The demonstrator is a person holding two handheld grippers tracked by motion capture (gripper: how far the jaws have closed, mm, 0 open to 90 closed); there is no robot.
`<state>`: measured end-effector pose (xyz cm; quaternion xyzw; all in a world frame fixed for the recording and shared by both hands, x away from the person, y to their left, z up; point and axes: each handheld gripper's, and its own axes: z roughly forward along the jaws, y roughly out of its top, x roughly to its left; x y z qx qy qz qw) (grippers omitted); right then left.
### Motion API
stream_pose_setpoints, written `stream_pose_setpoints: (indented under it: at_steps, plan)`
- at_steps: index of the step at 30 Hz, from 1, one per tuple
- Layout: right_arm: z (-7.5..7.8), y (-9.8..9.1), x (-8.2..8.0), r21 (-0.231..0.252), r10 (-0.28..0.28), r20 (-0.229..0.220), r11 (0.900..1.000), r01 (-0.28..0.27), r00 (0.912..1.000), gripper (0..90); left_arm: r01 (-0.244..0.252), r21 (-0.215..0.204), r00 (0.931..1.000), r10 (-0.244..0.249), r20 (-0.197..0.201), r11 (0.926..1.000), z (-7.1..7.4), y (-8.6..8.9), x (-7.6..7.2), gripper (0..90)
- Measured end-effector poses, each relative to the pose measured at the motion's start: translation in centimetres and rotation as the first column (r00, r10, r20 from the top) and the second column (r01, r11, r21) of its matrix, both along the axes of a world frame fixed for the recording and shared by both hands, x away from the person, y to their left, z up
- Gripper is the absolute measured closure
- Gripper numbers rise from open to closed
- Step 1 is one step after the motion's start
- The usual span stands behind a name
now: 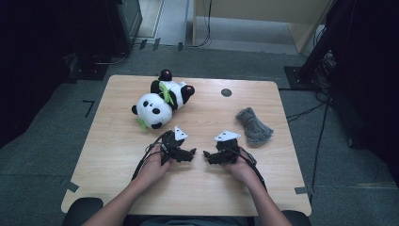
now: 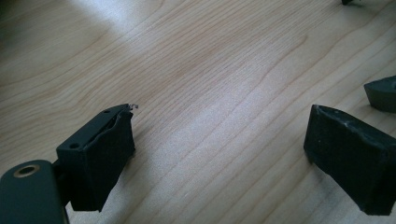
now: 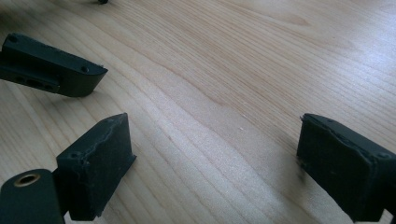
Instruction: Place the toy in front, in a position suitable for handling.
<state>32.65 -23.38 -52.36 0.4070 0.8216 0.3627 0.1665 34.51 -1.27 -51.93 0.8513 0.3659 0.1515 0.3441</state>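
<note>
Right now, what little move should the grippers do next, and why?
Probably the left gripper should move up the table toward the panda toy. Both it and the right gripper sit low near the table's front, open with bare wood between their fingers. The panda lies on the left gripper's side; the grey cloth lies to the right.

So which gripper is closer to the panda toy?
The left. The left gripper sits just below the panda toy on the table, jaws open and empty. The right gripper is farther right, nearer the grey cloth, also open and empty.
</note>
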Motion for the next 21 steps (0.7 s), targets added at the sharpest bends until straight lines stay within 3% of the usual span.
stream_pose_setpoints:
  at_steps: [21]
  plan:
    - [0.01, 0.07, -0.07, -0.003, -0.011, -0.004, 0.9999, 0.011, 0.9999, 9.9, 0.01, 0.0, 1.0, -0.01, 0.002, 1.0, -0.01, -0.08, 0.05, 8.4]
